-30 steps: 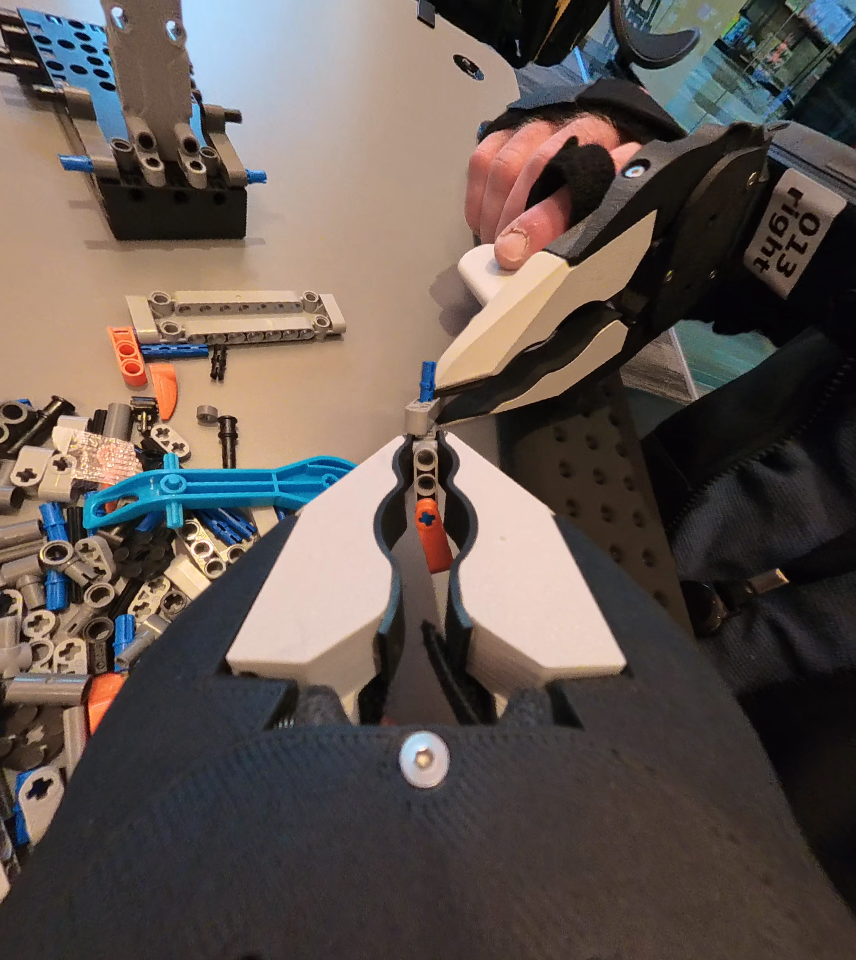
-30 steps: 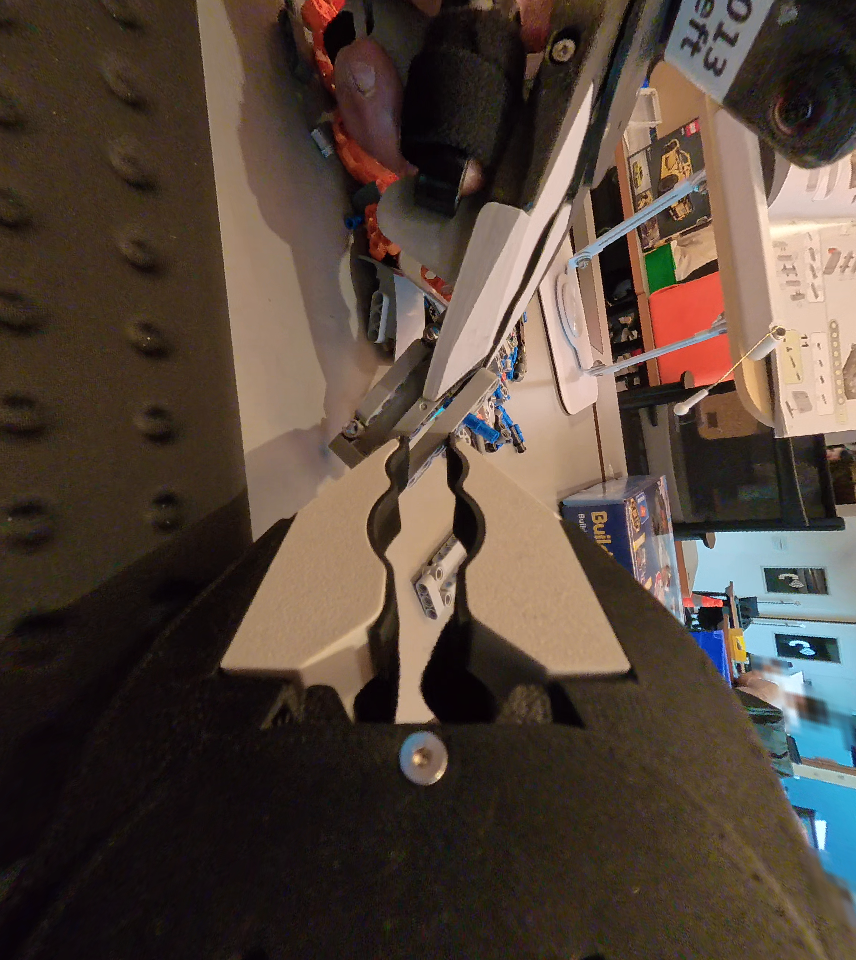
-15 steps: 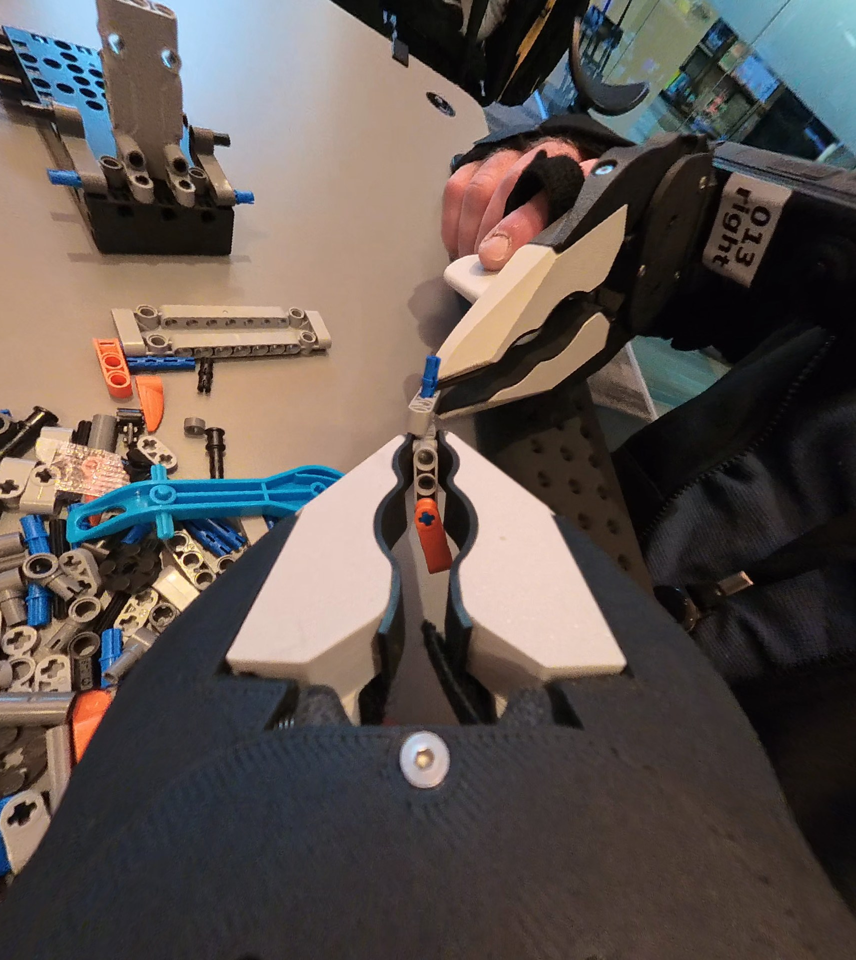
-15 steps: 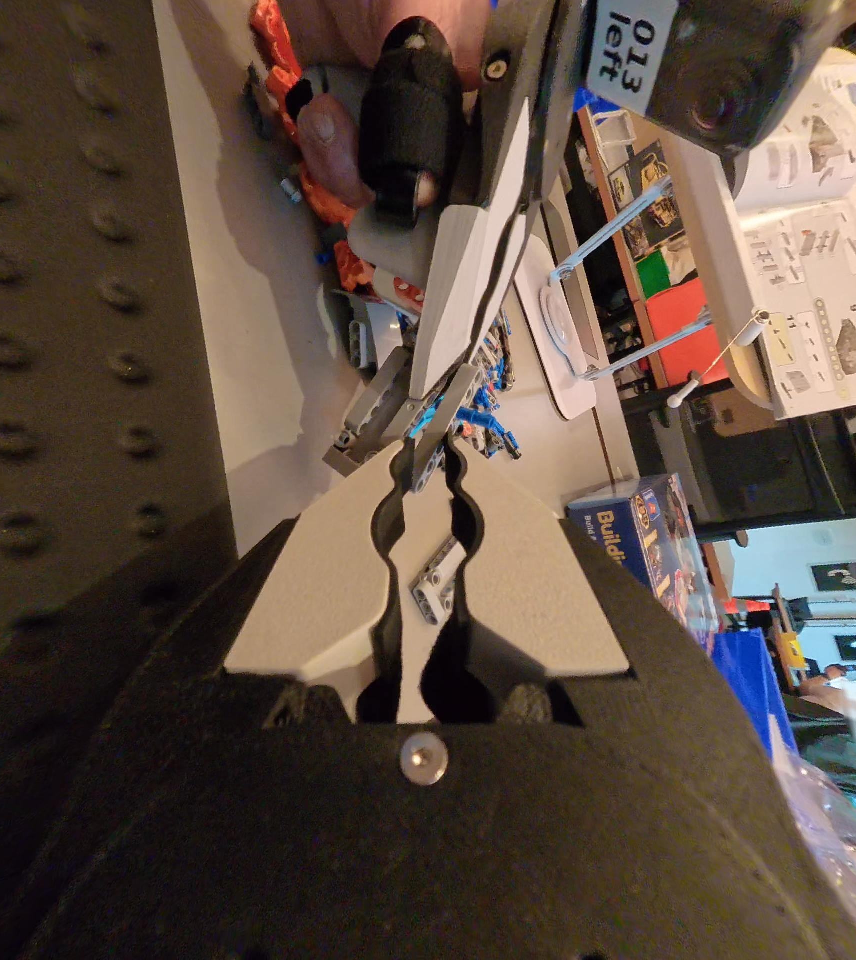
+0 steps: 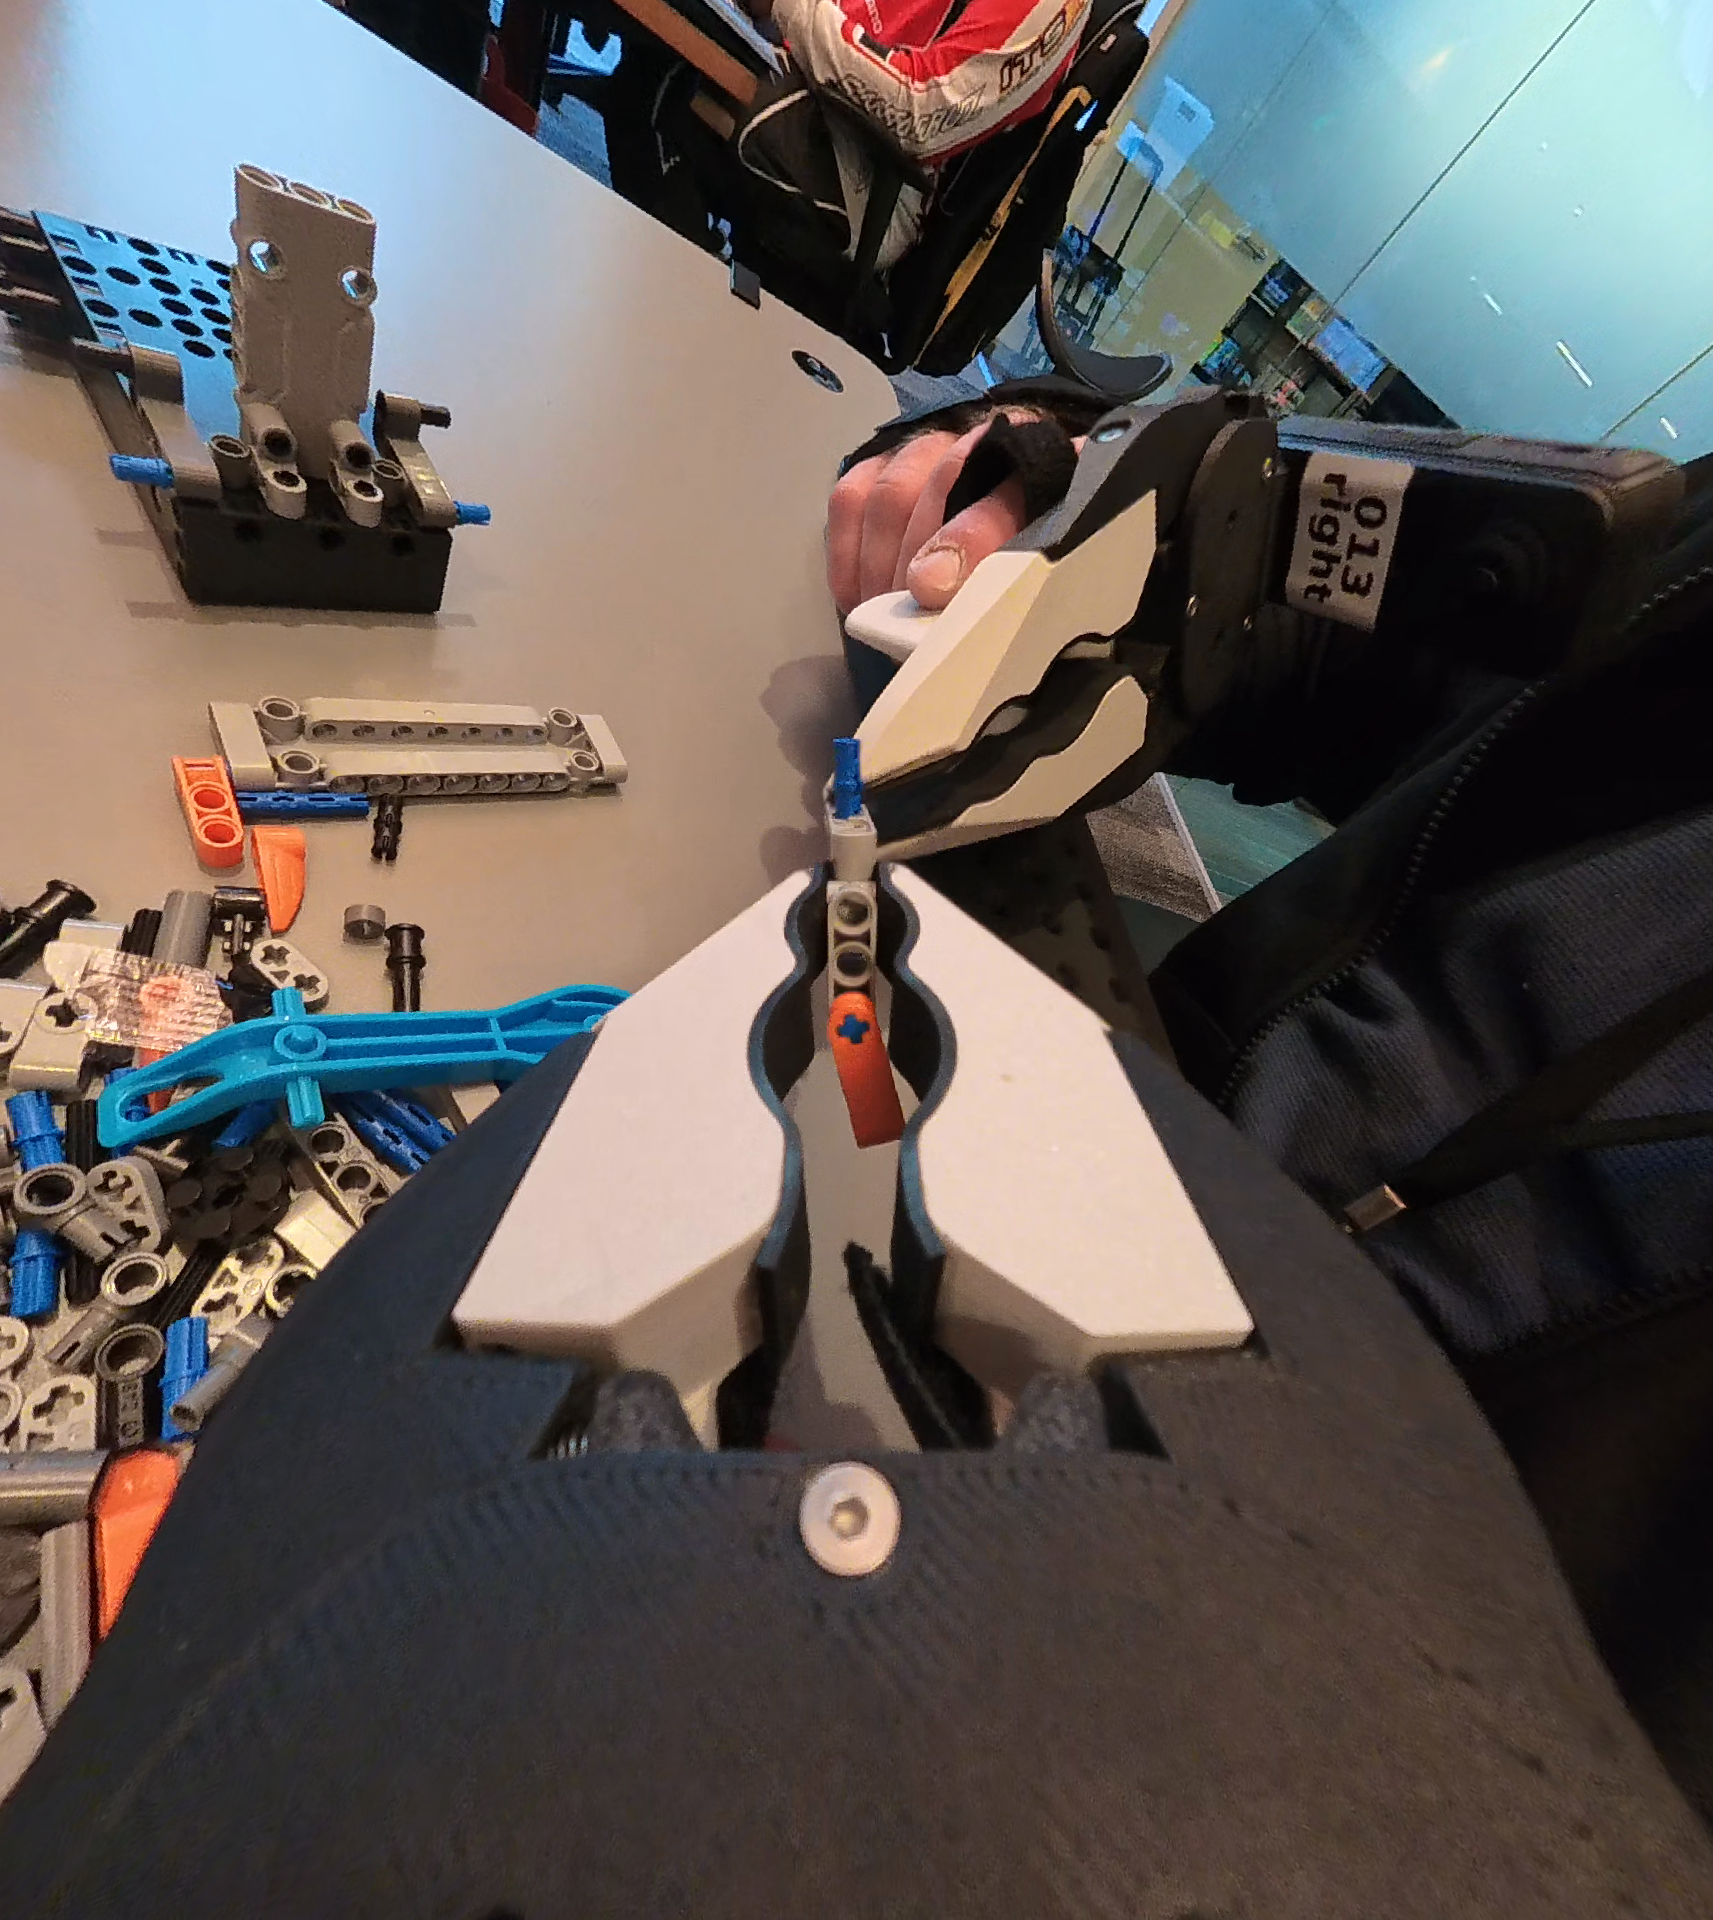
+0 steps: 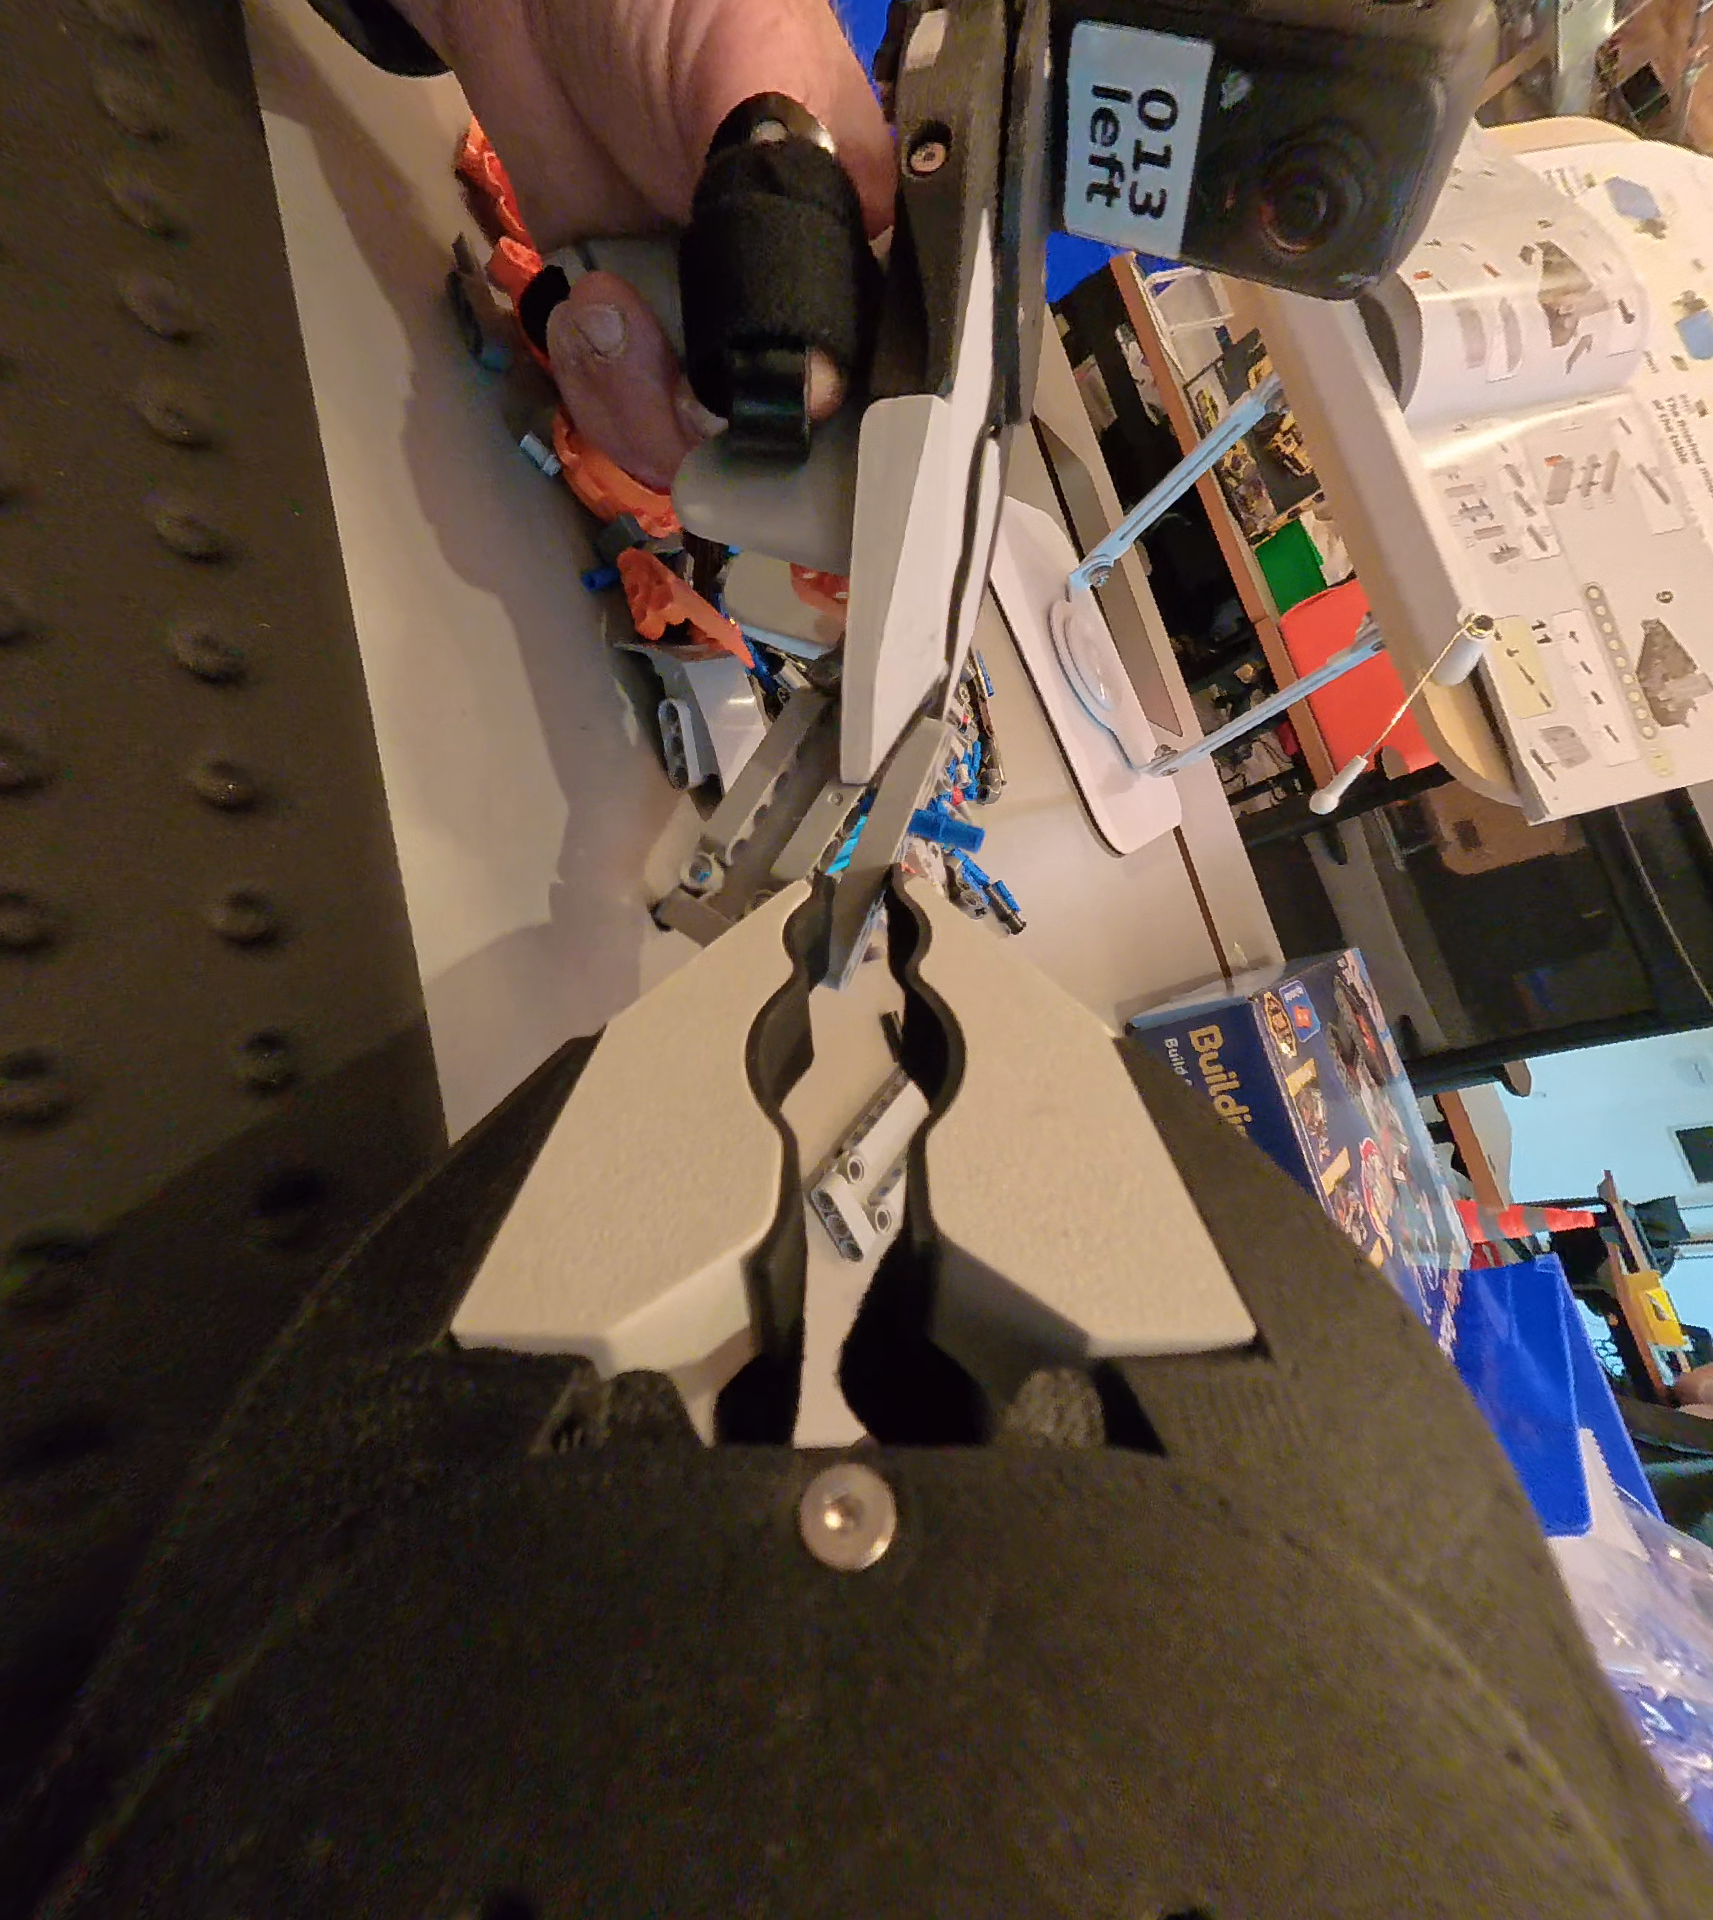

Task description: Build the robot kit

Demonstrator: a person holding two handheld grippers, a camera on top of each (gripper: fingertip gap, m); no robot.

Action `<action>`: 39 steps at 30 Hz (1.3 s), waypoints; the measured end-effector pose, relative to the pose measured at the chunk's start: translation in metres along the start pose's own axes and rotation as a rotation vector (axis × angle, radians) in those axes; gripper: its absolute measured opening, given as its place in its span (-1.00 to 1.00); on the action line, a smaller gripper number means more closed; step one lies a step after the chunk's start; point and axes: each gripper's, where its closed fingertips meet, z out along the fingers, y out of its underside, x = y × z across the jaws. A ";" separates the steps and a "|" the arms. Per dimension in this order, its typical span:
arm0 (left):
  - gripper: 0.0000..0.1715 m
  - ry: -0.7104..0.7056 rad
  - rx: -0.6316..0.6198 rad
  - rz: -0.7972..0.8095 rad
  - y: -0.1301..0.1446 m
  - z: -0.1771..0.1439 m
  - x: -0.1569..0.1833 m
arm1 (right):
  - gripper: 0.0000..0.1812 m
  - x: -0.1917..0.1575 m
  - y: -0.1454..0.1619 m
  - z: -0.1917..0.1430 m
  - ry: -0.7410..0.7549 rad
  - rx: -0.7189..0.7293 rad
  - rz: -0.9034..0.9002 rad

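My left gripper (image 5: 850,885) is shut on a short grey holed beam (image 5: 852,935) with an orange piece (image 5: 864,1081) fixed to its near end. A blue pin (image 5: 845,771) sticks out of the beam's far end. My right gripper (image 5: 881,826) comes in from the right, and its closed tips meet that far end just below the pin. In the right wrist view my right gripper (image 6: 852,906) has the beam's end (image 6: 850,935) between its tips. The left gripper (image 6: 888,764) reaches down to it from above. A hand holds each gripper.
On the grey table (image 5: 571,416) lie a heap of loose grey, black and blue pieces (image 5: 52,1226), a turquoise arm (image 5: 343,1047), a grey flat panel (image 5: 416,743) and a black and grey assembly (image 5: 296,457). An open booklet on a stand (image 6: 1610,468) and a blue box (image 6: 1319,1101) stand beyond. Only a small space, under 4 cm, lies between the two pairs of fingers.
Both grippers stay joined at the beam. The left view has tilted back and shows more of the room. The left gripper now looms larger and higher in the right view.
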 end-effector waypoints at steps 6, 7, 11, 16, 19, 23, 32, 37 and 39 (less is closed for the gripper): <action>-0.94 -0.026 -0.007 -0.001 0.001 0.001 -0.003 | -0.89 -0.004 0.003 0.003 0.011 -0.043 -0.049; -0.94 -0.035 -0.008 0.001 0.001 0.001 -0.004 | -0.89 -0.004 0.003 0.004 0.015 -0.050 -0.058; -0.94 -0.057 -0.002 0.019 0.000 0.001 -0.006 | -0.89 -0.005 0.004 0.008 0.029 -0.080 -0.072; -0.93 -0.073 0.013 0.050 -0.002 0.000 -0.007 | -0.88 -0.002 0.003 0.008 0.027 -0.077 -0.028; -0.93 -0.067 0.029 0.061 -0.005 -0.001 -0.005 | -0.84 -0.001 -0.001 0.005 -0.005 -0.040 0.037; -0.93 -0.067 0.042 0.082 -0.008 -0.003 -0.005 | -0.75 0.007 -0.012 -0.005 -0.079 0.075 0.212; -0.93 -0.090 -0.024 0.148 0.001 0.003 -0.004 | -0.90 -0.002 -0.003 0.008 -0.420 0.080 0.662; -0.93 -0.130 -0.093 0.177 0.011 0.005 -0.008 | -0.91 -0.011 0.002 0.011 -0.482 0.065 0.720; -0.93 -0.142 -0.121 0.176 0.016 0.005 -0.009 | -0.91 -0.014 0.003 0.013 -0.492 0.055 0.723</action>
